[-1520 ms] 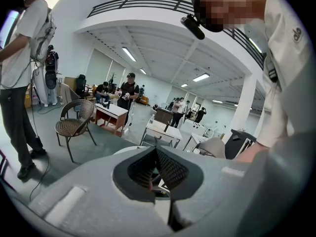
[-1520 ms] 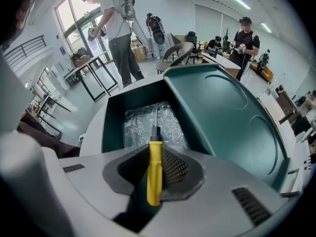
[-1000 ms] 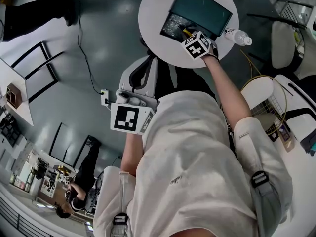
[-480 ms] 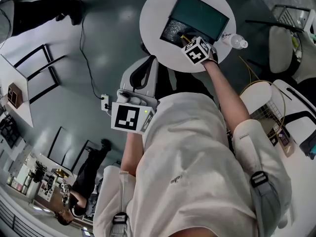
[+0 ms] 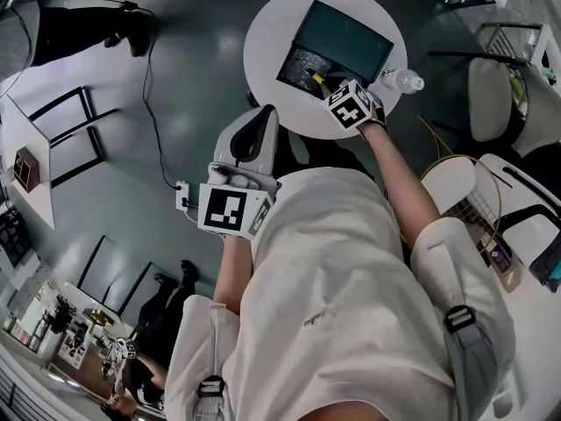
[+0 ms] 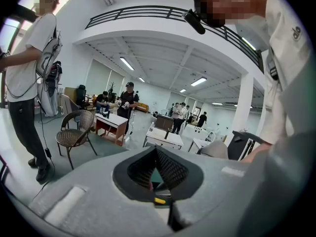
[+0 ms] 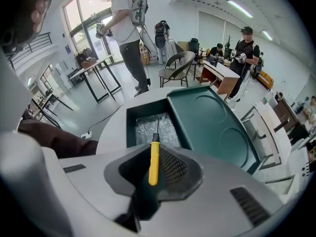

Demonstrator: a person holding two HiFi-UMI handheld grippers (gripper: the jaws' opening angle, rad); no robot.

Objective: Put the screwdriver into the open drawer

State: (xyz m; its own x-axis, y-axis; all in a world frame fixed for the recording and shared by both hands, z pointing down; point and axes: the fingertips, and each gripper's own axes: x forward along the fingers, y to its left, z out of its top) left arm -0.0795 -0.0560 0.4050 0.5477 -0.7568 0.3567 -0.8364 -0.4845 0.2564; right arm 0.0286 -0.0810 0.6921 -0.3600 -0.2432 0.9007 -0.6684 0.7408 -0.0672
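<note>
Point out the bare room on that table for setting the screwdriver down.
The open drawer is bare on its crinkled lining, between its dark walls. The white table is free left of the drawer. The green box top is bare too. It is crowded by the bottle, where the right gripper holds the screwdriver.

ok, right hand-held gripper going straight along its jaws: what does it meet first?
Most likely the open drawer. The screwdriver, clamped in the right hand-held gripper, points its tip into it, so the tip would touch the drawer bottom first. Depth is unclear.
</note>
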